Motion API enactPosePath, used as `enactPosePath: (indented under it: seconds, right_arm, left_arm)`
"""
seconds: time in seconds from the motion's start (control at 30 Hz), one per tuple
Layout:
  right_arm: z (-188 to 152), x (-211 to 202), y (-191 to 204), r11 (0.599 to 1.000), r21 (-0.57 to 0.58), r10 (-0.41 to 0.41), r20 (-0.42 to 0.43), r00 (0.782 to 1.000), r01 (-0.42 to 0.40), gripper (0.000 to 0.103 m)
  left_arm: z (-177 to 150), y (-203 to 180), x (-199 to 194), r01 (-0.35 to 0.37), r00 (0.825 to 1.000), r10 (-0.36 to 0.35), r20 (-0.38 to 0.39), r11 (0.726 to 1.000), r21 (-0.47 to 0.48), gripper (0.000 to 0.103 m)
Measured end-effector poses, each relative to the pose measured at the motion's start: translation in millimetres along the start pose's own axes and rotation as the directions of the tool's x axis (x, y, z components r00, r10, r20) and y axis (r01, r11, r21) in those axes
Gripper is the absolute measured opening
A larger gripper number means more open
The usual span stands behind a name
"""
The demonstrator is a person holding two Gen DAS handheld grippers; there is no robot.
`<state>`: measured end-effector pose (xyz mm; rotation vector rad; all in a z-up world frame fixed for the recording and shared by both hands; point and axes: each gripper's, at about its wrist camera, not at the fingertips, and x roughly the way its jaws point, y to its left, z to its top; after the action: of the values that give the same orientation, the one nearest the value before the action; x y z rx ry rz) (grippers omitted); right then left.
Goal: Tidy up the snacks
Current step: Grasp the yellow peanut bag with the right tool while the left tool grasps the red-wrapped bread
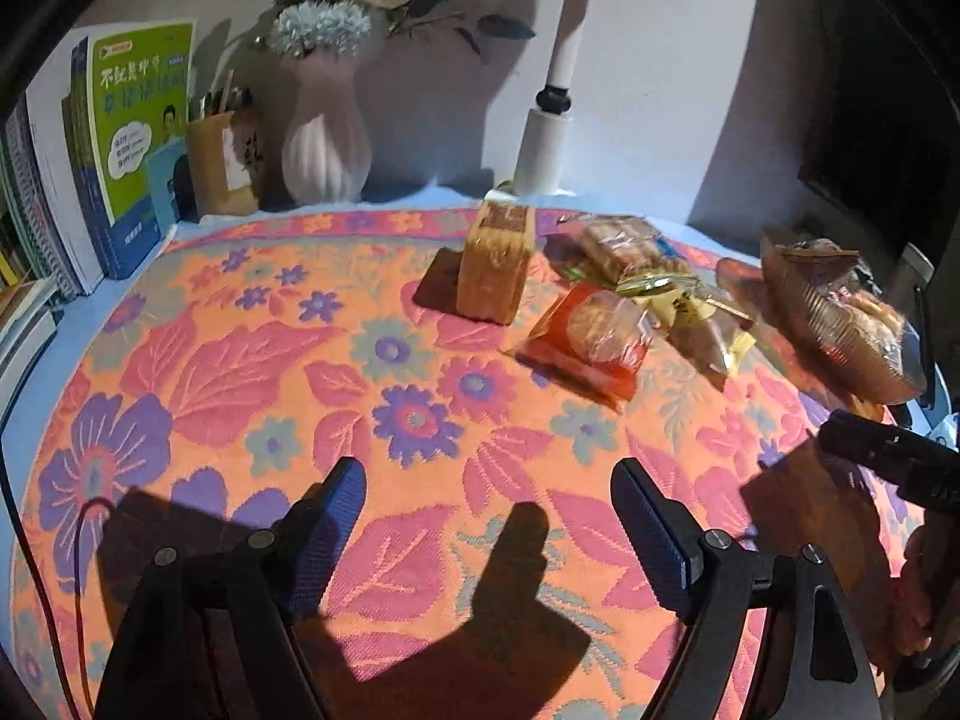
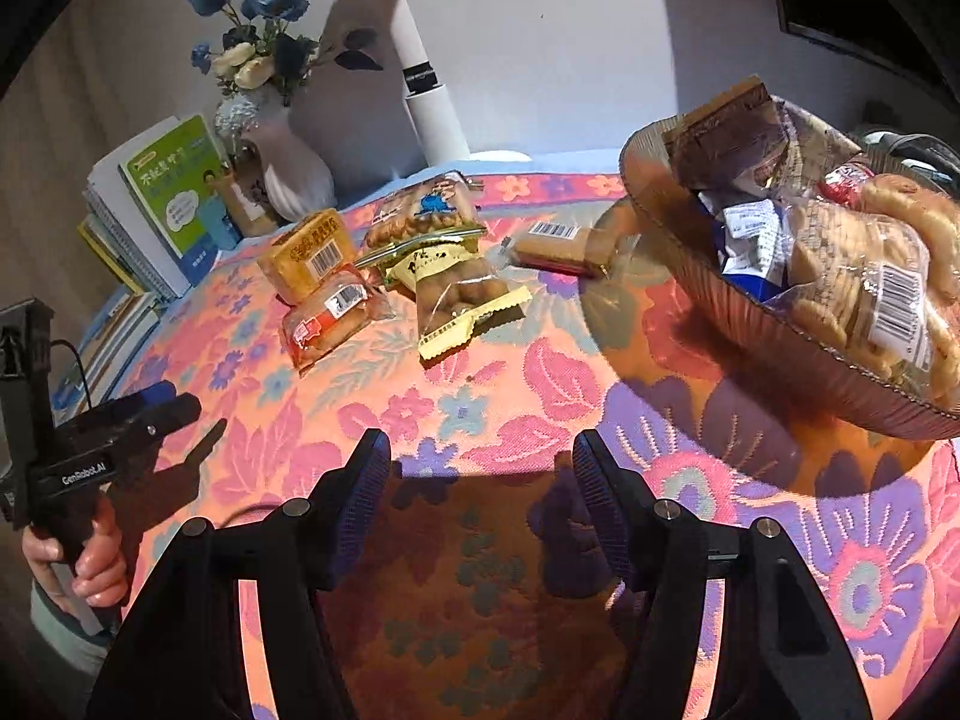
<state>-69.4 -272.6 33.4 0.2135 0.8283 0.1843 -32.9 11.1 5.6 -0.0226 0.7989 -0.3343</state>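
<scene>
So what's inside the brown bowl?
The bowl holds snack packs: ring biscuits in a clear bag, a blue-and-white pack and a dark pack on top. Anything beneath them is hidden.

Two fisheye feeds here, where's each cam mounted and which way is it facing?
Left wrist: sits on the left gripper, facing across the floral cloth toward the vase and books; own open fingers show, right gripper at the right edge.
Right wrist: sits on the right gripper, facing the ribbed bowl of snacks; own open fingers show, left gripper and the hand holding it at left.
Shared: cloth, vase, books, red snack pack, upright yellow snack pack, white lamp post.
</scene>
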Motion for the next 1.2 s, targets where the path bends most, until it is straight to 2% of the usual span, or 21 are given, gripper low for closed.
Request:
enactPosePath:
  seconds: [0.2,0.27,0.33,0.4,0.5,0.6,0.8,0.9,1.03,1.2]
  right_arm:
    - [-1.4,3.0,7.0,0.999,-0.043,-0.015,-0.035,0.999,0.013,0.062]
    - [0.1,8.8,11.3,0.998,-0.056,0.009,-0.095,0.995,-0.014,0.063]
    - [2.6,14.6,16.7,0.995,-0.069,0.062,-0.178,0.982,-0.076,0.062]
    - [9.3,15.2,20.5,0.993,-0.081,0.067,-0.202,0.977,-0.085,0.062]
    - [29.1,14.4,22.4,0.993,-0.077,0.077,-0.185,0.980,-0.092,0.063]
    - [49.6,18.8,21.5,0.993,-0.061,0.088,-0.147,0.985,-0.098,0.070]
    - [71.6,54.4,23.2,0.994,-0.109,0.007,-0.112,0.994,-0.020,0.071]
    - [74.6,73.3,20.0,0.990,-0.140,-0.046,-0.105,0.993,0.031,0.071]
    - [77.1,88.4,11.1,0.990,-0.135,-0.052,-0.109,0.993,0.037,0.072]
    - [79.3,95.5,11.4,0.991,-0.131,-0.026,-0.122,0.992,0.010,0.072]
  left_arm:
    - [5.4,-5.9,0.3,0.019,0.999,-0.018,-0.031,1.000,0.023,0.082]
    - [11.8,-9.1,-2.7,0.059,0.997,-0.057,-0.045,0.998,0.026,0.082]
    - [23.3,-17.6,-6.3,0.100,0.994,-0.097,-0.053,0.994,0.052,0.082]
    - [36.0,-27.9,-6.4,0.117,0.992,-0.113,-0.052,0.989,0.090,0.082]
    - [53.5,-41.1,8.5,0.141,0.988,-0.131,-0.077,0.981,0.135,0.082]
    - [64.3,-48.2,32.3,0.143,0.987,-0.129,-0.099,0.977,0.156,0.082]
    - [70.4,-48.0,76.9,0.177,0.978,-0.161,-0.136,0.977,0.115,0.082]
    - [68.0,-52.0,86.2,0.169,0.980,-0.153,-0.131,0.978,0.125,0.082]
    - [69.7,-57.4,89.6,0.174,0.980,-0.155,-0.126,0.972,0.157,0.082]
    - [67.8,-60.8,92.9,0.157,0.982,-0.135,-0.131,0.972,0.173,0.069]
